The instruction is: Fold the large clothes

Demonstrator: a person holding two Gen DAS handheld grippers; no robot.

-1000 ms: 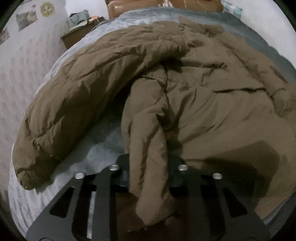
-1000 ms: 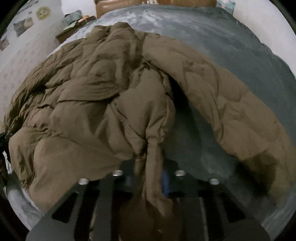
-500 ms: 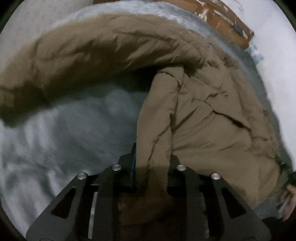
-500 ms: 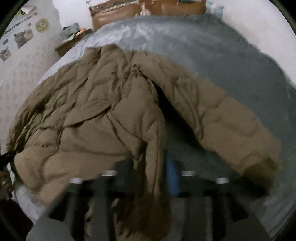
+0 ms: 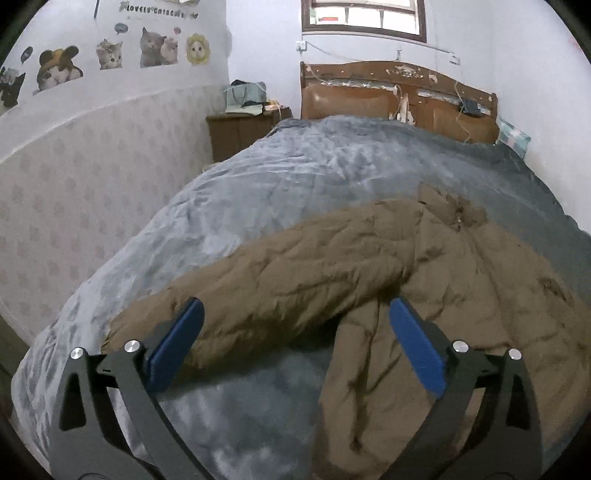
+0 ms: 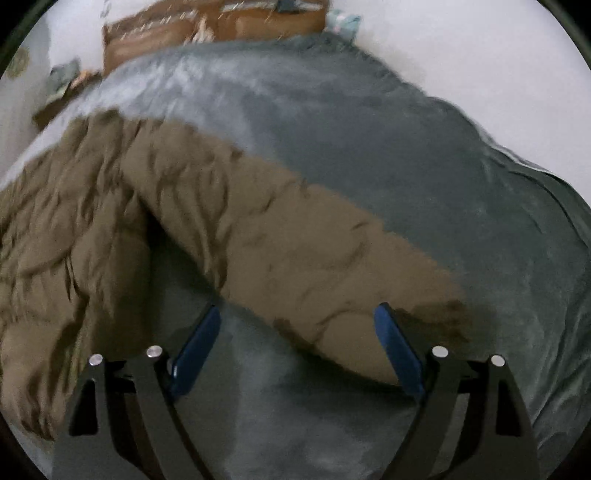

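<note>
A large brown padded coat [image 5: 424,280] lies spread on the grey bed cover [image 5: 295,173]. One sleeve [image 5: 280,280] stretches out to the left in the left wrist view. My left gripper [image 5: 295,325] hangs above that sleeve, its jaws opening wide, nothing between the blue pads [image 5: 177,343]. In the right wrist view the other sleeve [image 6: 314,258] runs down to the right, with the coat [image 6: 66,240] body on the left. My right gripper [image 6: 299,332] hovers over the cuff, jaws opening, pads [image 6: 397,347] free of the cloth.
A wooden headboard [image 5: 399,96] stands at the far end of the bed, with a brown nightstand [image 5: 240,133] to its left carrying bags. A papered wall [image 5: 92,173] with cat stickers runs along the bed's left side. A window [image 5: 364,16] sits above the headboard.
Both grippers were shut on the coat's front edges; both have let go and opened. The left one rose and tilted up, the right one swung over toward the right sleeve.
</note>
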